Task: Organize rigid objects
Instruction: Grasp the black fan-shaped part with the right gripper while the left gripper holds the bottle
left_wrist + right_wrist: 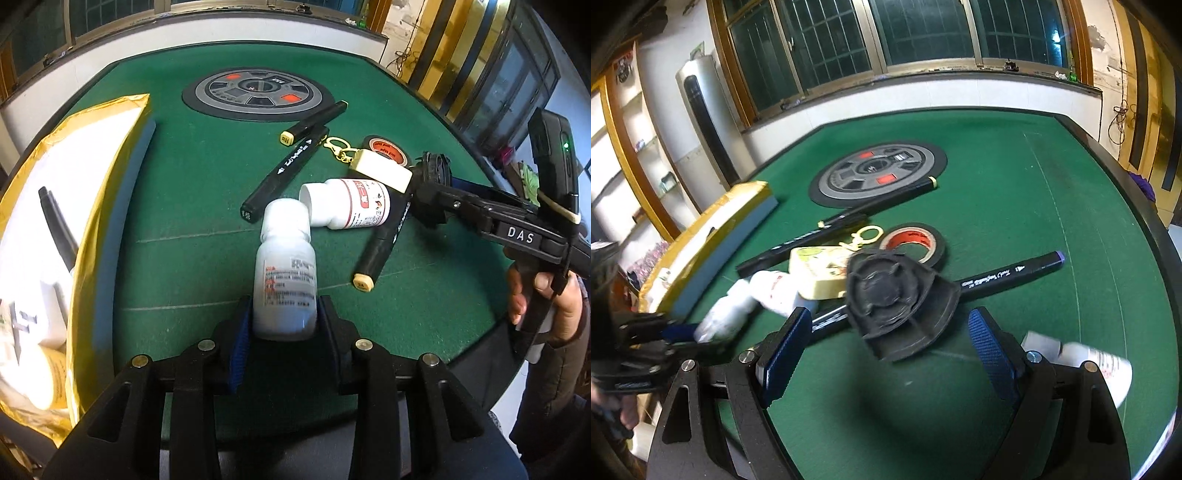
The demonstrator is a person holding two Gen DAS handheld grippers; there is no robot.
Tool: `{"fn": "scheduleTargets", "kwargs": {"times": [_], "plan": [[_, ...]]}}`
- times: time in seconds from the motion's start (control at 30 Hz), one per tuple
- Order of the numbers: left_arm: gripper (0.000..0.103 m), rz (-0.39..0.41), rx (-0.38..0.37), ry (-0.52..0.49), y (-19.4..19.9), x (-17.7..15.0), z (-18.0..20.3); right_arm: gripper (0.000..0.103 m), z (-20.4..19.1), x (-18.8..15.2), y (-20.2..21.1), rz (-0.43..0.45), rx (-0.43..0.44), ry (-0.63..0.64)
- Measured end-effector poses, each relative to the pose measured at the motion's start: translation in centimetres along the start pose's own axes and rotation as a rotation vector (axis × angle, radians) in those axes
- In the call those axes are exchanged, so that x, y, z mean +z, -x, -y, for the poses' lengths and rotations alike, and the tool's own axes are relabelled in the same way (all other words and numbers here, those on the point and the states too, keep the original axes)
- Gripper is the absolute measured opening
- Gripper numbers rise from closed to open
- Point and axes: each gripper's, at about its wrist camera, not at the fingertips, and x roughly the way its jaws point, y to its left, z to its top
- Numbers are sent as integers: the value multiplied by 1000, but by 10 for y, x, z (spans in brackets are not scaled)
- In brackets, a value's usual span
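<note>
Two hand-held grippers at work. My left hand-held gripper [284, 317] is closed on a white pill bottle [285, 273], pads on its base, cap pointing away, held above the green worktop [184, 184]. My right hand-held gripper [886, 350] stands open, nothing between the blue pads [783, 350], just short of a black fan-shaped part [899, 306].

Progress, as I judge it: early. The yellow-sided box [107, 155] at my left holds one black marker [57, 229] and some white packets. Left loose on the felt: a second pill bottle [351, 203] on its side, three black markers, a roll of tape [386, 147], a cream keychain block [382, 171].

View differences: only the right wrist shows a third white bottle [1104, 365] lying behind its right finger. Only the left wrist shows the box contents.
</note>
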Motion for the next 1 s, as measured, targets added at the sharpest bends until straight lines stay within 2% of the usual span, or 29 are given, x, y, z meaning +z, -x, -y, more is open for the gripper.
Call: {"fn": "scheduleTargets", "kwargs": {"times": [0.2,0.27,0.33,0.37,0.77,1.0], "plan": [[32,11,8,-3,-5,10,0,82,7,7,-11,-41,-13,-12],[32,5,5,6,-10,13,-2,76,6,8,-14,-53,-19,-3],[32,13,6,8,-12,14,-2,64,3,9,-18,-70,-16,7],[32,16,7,10,-11,14,-2,62,2,8,-20,-78,-15,8],[32,59,-12,52,3,10,-9,61,5,5,-16,-67,0,-42],[32,84,0,56,12,13,-10,61,1,6,-2,-5,15,-41]]}}
